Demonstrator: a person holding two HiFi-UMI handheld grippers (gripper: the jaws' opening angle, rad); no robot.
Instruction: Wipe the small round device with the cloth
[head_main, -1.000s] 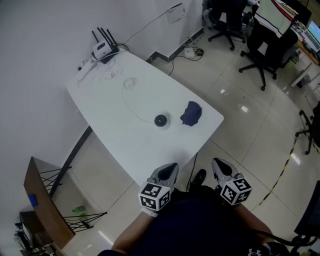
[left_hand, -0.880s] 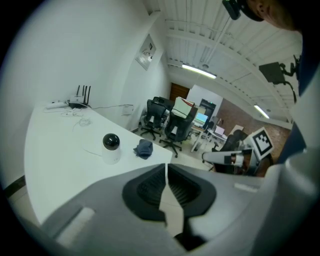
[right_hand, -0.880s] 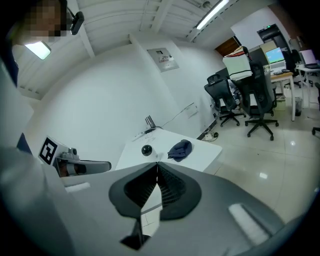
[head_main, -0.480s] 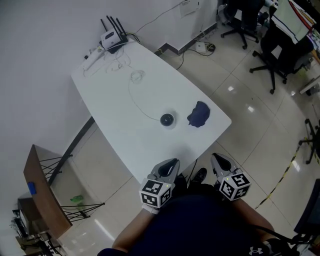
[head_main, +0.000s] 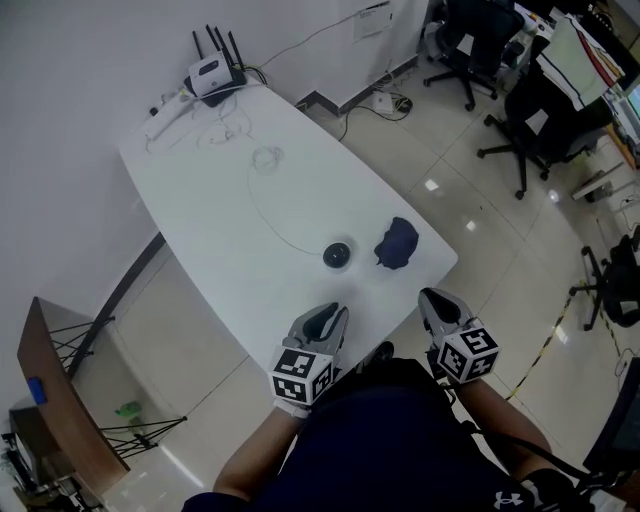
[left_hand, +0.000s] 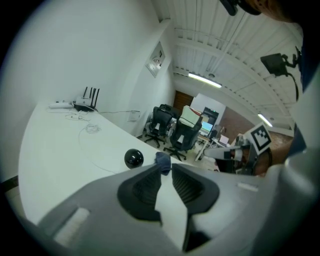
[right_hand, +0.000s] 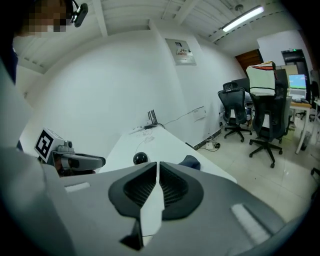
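Small round device (head_main: 338, 253), black and shiny, sits on the big white table (head_main: 230, 220), near the end that is close to me. That table is the biggest thing I see. It stands by a white wall (head_main: 80, 60) on a shiny tiled floor (head_main: 480, 230). Black office chairs (head_main: 535, 115) stand on the floor, well apart from the table, off to the right.

My two grippers are low down, by the near end of the table. Both are well apart from the device and from the cloth (head_main: 397, 245). My left gripper (left_hand: 166, 170) has its jaws a little way apart. They have just been opening, and nothing is between them. My right gripper (right_hand: 158, 165) is clenched tight, pad against pad, and it grips nothing.

A white router (head_main: 210, 75) with black antennas sits on the far corner of the table, next to the wall.

The cloth is dark blue and all crumpled up. It lies just to the right of the device, near it but not touching it, close to the right edge of the table.

A thin white cable (head_main: 265, 215) runs in a curve across the table top, from the device toward the far end, where it makes a small loop.
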